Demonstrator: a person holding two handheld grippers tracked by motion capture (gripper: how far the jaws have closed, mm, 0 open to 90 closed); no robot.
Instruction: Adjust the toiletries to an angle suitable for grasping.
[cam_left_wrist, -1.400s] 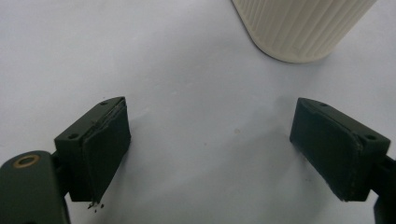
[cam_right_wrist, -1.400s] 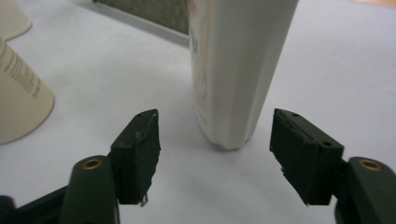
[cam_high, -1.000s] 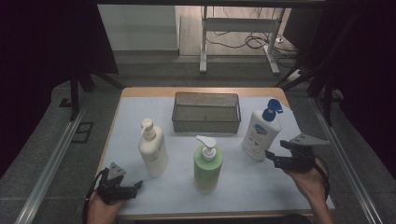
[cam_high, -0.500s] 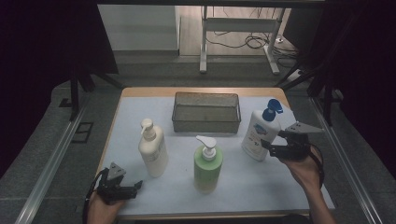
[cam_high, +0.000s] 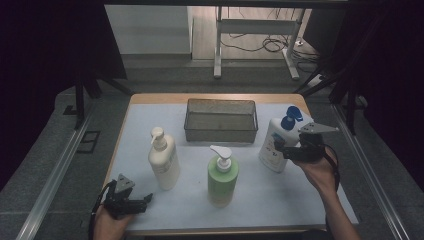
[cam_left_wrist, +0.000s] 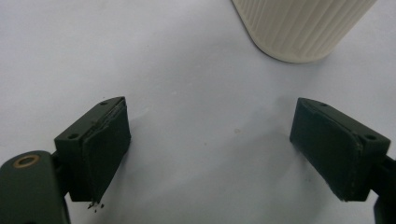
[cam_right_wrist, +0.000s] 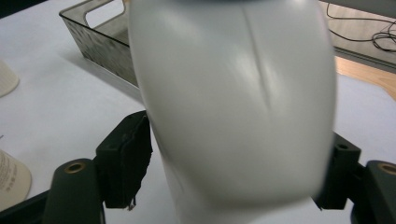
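A white bottle (cam_high: 271, 136) with a blue pump top stands at the right of the white mat (cam_high: 280, 200). My right gripper (cam_high: 279, 147) reaches it from the right. The bottle's body (cam_right_wrist: 233, 93) fills the gap between the jaws. They have just been closing, and both pads now sit against its sides. At the mat's front left corner my left gripper (cam_high: 146, 199) rests low, jaws wide open (cam_left_wrist: 210, 154) over bare mat. The base of a cream pump bottle (cam_left_wrist: 299, 28) stands just beyond it.
The cream pump bottle (cam_high: 164, 161) stands left of centre and a green pump bottle (cam_high: 223, 176) at front centre. A dark mesh tray (cam_high: 220, 135) sits at the back middle; its corner (cam_right_wrist: 100, 39) lies behind the white bottle. Metal rails run along both table sides.
My right gripper has moved up the picture and slightly left, from beside the white bottle to around its lower body. The left gripper and the other bottles stay put.
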